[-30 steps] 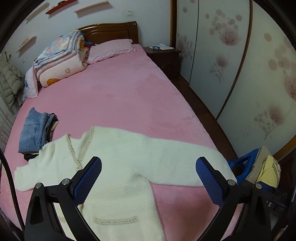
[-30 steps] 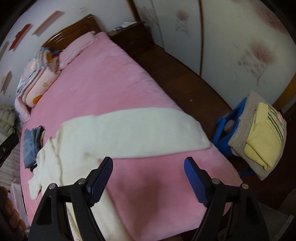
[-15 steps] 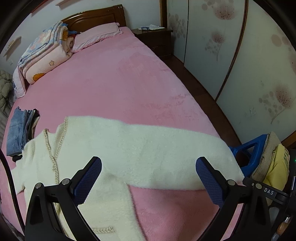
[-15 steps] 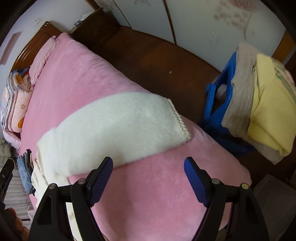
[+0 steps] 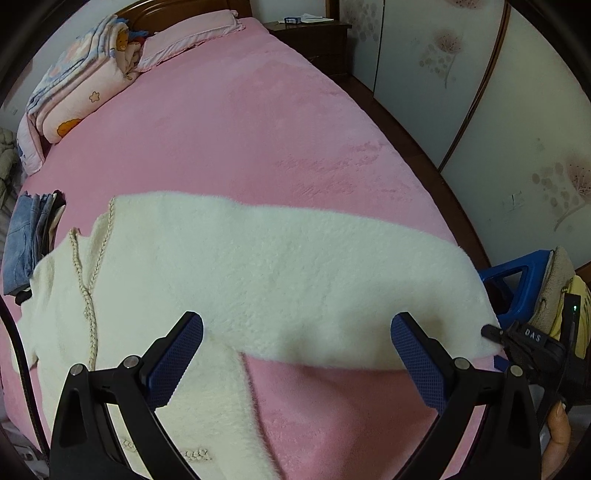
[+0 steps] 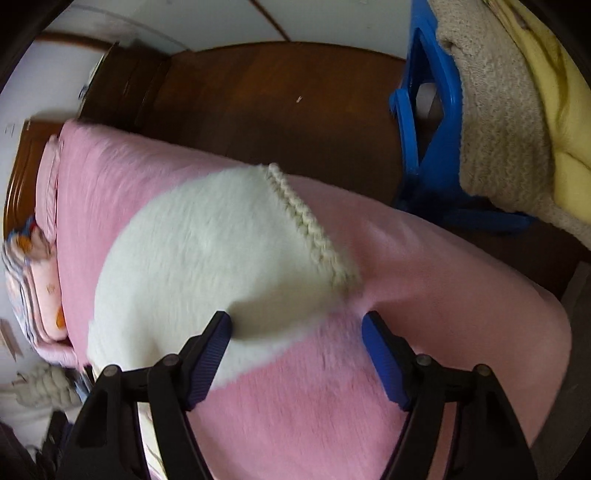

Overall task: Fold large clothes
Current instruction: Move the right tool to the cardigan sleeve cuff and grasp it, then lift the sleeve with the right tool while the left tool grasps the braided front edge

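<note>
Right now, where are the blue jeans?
In the left wrist view, the folded blue jeans lie at the far left edge of the pink bed, just beyond the white cardigan.

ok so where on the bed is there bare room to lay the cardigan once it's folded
The widest bare pink stretch lies between the cream cardigan and the pillow with the folded quilts. A smaller bare patch sits below the outstretched sleeve, by the bed's near edge. The left edge is crowded: folded jeans beside the cardigan's collar.
</note>
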A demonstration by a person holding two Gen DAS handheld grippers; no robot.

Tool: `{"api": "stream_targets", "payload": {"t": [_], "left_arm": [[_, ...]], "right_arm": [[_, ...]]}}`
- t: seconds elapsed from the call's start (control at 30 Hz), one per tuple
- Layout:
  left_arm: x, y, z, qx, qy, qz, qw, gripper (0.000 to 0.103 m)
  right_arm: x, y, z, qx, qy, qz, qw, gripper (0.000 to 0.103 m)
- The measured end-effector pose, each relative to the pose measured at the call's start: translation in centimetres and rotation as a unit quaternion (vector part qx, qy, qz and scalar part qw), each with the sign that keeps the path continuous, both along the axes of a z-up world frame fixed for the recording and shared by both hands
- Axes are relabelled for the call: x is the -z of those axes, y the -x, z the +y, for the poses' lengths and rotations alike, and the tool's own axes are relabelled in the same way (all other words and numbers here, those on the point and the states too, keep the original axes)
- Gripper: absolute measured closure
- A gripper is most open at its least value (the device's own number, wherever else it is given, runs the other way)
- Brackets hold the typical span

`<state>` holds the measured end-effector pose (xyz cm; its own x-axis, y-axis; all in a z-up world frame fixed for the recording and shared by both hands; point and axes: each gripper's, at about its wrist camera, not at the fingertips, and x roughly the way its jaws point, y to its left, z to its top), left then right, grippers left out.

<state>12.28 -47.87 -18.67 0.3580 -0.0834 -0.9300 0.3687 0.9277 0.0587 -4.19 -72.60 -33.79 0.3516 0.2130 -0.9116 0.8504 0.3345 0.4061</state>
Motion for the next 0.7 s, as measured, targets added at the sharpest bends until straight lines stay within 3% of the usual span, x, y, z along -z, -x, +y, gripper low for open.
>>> {"api": "stream_targets", "payload": {"t": [0.13,0.23,0.33,0.43,0.53,0.7], "left_arm": [[-0.2,-0.2,1.0,-0.012,-0.001,0.005,0.9999,0.002],[-0.8,-0.4,2.0,-0.021,0.002,0.005,0.9998,0.002],[-1.7,-0.5,3.3,-0.028,0.01,0.004,0.9995,0.002],[-2.8,-0.6,4.9,-0.035,0.022,0.001,0.9991,0.002],[-4.3,-1.0,6.7,-0.04,0.04,-0.003,0.9984,0.002],[-7.9,-2.4,11.5,-0.046,0.077,-0.03,0.9955,0.002]], "right_arm": [[0.3,-1.4,-0.4,0.001,0.021,-0.001,1.0,0.052],[-0.8,-2.1,-0.3,-0.017,0.042,-0.005,0.999,0.094],[-4.3,-3.4,0.6,-0.055,0.103,-0.023,0.993,0.095],[-8.8,-5.0,2.9,-0.112,0.159,-0.067,0.979,0.095],[-13.9,-7.1,6.8,-0.188,0.211,-0.123,0.951,0.095],[-19.9,-10.9,16.8,-0.319,0.282,-0.195,0.884,0.095]]}}
